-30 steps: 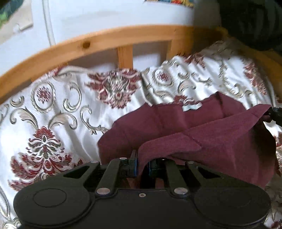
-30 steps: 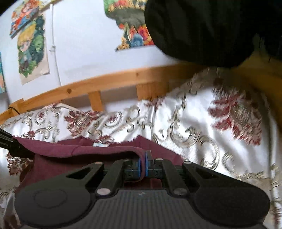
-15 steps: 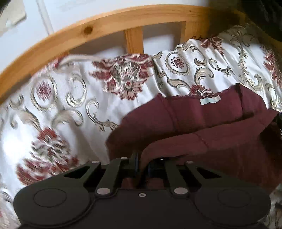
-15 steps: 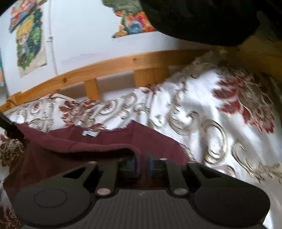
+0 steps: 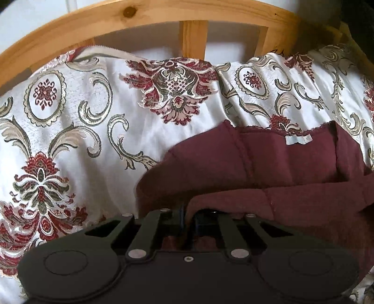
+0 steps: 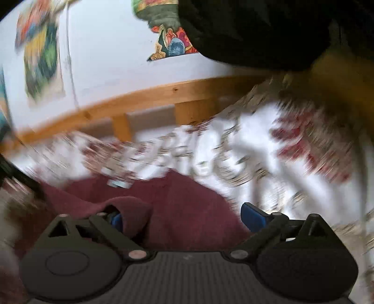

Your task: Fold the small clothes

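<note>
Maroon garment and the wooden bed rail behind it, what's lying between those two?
Only the patterned bedspread. In the left wrist view it runs bare from the maroon garment, label side, up to the wooden bed rail.

Bedspread (image 5: 145,131) bare left of garment (image 5: 268,161); wooden rail (image 5: 163,14) blocks beyond.

Cream bedspread (image 5: 145,131) with dark red flowers and gold-grey scrolls, creased and spread across the bed. Behind it, pale wooden bed rail (image 5: 163,14) curved along the top, knot near its left part, upright slats (image 5: 194,38) below. White wall (image 6: 109,63) past the rail. On the wall, colourful posters (image 6: 39,58), blurred at left, another (image 6: 170,44) near the top middle, partly hidden by a large dark shape (image 6: 252,30) at upper right. Thin white cord (image 6: 70,58) hanging down the wall beside the left poster.
</note>
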### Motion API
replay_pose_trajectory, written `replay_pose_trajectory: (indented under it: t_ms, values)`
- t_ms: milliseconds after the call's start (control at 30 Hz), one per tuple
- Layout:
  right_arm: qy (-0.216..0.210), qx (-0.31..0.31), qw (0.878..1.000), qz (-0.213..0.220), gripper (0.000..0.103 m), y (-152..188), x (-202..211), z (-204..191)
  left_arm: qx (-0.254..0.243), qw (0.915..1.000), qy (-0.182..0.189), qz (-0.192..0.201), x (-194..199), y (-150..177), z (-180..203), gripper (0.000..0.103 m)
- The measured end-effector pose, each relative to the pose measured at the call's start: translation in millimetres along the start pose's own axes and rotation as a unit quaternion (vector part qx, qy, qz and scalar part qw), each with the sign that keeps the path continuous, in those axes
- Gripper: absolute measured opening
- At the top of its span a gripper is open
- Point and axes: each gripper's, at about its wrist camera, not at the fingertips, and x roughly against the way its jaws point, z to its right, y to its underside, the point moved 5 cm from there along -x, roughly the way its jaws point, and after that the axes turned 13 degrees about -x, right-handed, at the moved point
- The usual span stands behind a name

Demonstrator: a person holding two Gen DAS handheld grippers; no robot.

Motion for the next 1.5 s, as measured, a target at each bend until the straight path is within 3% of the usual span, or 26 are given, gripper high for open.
replay_pose_trajectory:
  t_ms: [67,100,167,267,433,533,633,700,833,867,1033,1233,1267,1367,1500]
  values:
    - [-0.075,-0.093,0.993,-0.018,0.098,-6.9,1.1,12.1,0.0,1.0,0.002,-0.002,-1.4,1.6,-1.0,0.009]
    - [-0.092,-0.122,0.988,-0.007,0.099,-9.5,3.8,16.8,0.001,1.0,0.003,0.001,-1.4,1.9,-1.2,0.009]
    - [-0.099,-0.142,0.985,0.011,0.101,-14.2,8.0,22.2,-0.003,1.0,0.005,0.002,-1.8,1.8,-0.5,0.009]
    - [-0.061,-0.132,0.989,0.037,0.102,-17.6,11.3,26.3,0.011,0.9999,0.012,-0.002,-3.3,0.4,-2.1,0.01]
    - [-0.004,0.006,1.0,0.028,0.102,-6.2,7.4,2.1,0.097,0.9942,0.045,-0.003,-4.8,-2.3,-16.3,0.012]
    - [0.055,0.136,0.989,0.015,0.1,18.0,-6.1,-23.6,0.101,0.9937,0.05,0.002,-2.9,-2.3,-15.4,0.013]
    - [0.095,0.207,0.974,0.004,0.08,50.5,-25.6,-39.6,0.128,0.9896,0.065,0.0,-5.0,0.9,-18.4,0.015]
    - [0.097,0.206,0.974,-0.014,0.068,62.0,-35.5,-40.4,0.142,0.9873,0.071,-0.004,-7.3,4.0,-18.6,0.017]
    - [0.114,0.148,0.982,0.004,0.015,57.7,-32.9,-27.3,0.137,0.988,0.072,0.007,-3.6,4.7,-17.6,0.017]
    - [0.116,0.127,0.985,0.018,0.009,51.2,-28.6,-22.1,0.132,0.9887,0.071,0.011,-1.5,4.7,-17.6,0.017]
    - [0.111,0.02,0.991,0.078,0.007,18.2,-4.2,11.0,0.146,0.9859,0.08,0.024,4.6,4.2,-22.6,0.017]
    - [0.108,-0.011,0.992,0.06,0.007,17.5,-8.7,25.7,0.178,0.9802,0.085,0.02,3.7,3.4,-33.1,0.028]
    - [0.107,-0.012,0.993,0.057,0.007,18.2,-9.2,27.4,0.176,0.9804,0.087,0.018,2.8,2.8,-33.1,0.034]
    - [0.107,-0.018,0.993,0.052,0.007,19.7,-13.9,28.3,0.187,0.9788,0.081,0.018,2.9,2.4,-39.8,0.065]
    - [0.108,-0.025,0.993,0.046,0.008,22.2,-13.3,29.3,0.197,0.9779,0.061,0.034,7.9,5.8,-55.7,0.067]
